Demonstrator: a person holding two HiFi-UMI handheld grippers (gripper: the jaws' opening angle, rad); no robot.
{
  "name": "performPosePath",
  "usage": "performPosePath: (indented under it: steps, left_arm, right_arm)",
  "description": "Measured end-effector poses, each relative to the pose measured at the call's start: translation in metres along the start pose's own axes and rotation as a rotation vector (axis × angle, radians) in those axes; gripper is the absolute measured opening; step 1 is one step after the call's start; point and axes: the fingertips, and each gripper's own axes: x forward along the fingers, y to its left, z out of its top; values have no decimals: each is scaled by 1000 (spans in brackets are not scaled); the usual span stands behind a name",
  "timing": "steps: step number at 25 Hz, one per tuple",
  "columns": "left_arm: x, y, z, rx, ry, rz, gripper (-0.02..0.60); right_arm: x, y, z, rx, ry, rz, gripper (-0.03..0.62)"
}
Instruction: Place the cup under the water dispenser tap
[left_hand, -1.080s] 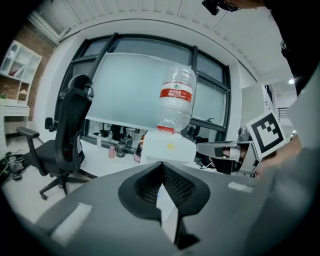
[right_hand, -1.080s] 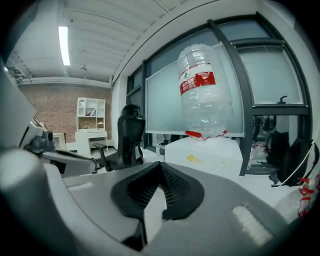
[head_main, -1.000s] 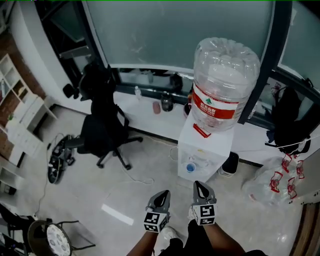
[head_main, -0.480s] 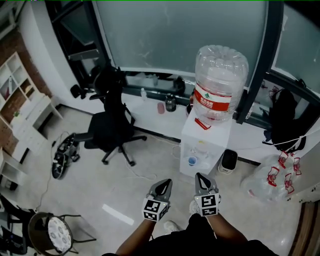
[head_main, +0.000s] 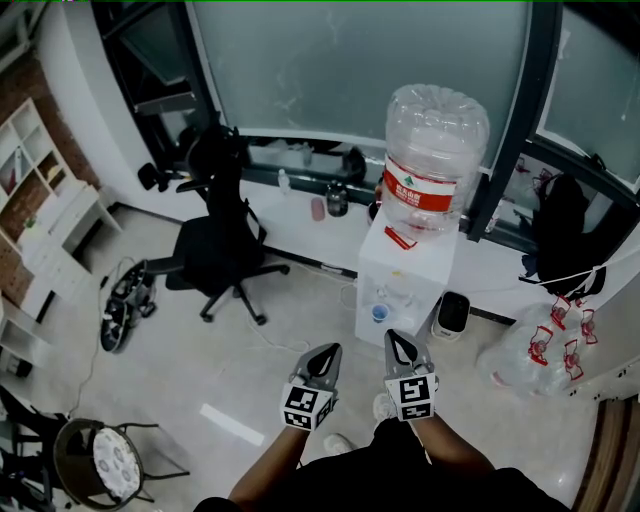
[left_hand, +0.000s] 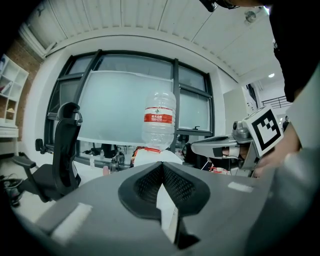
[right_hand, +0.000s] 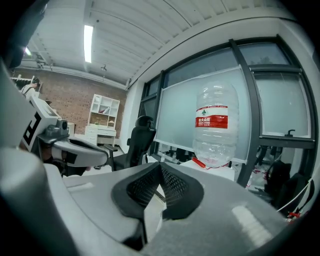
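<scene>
- While both have risen slightly in the last second, the left gripper (head_main: 328, 352) and right gripper (head_main: 400, 343) keep their fingers closed on nothing, so no cup is carried.
- Ahead of the fingers stands the white box-shaped water dispenser (head_main: 405, 275). A small blue round thing (head_main: 378, 313) at its tap may be the cup; I cannot tell.
- Its large clear plastic bottle with a red label (head_main: 430, 150) looks nearly empty.
</scene>
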Motion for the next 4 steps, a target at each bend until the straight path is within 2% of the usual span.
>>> performPosePath:
  steps: [4]
  left_arm:
    - [7, 4, 2, -5, -10, 3, 17]
  right_arm:
    - [7, -5, 0, -9, -4, -11, 2]
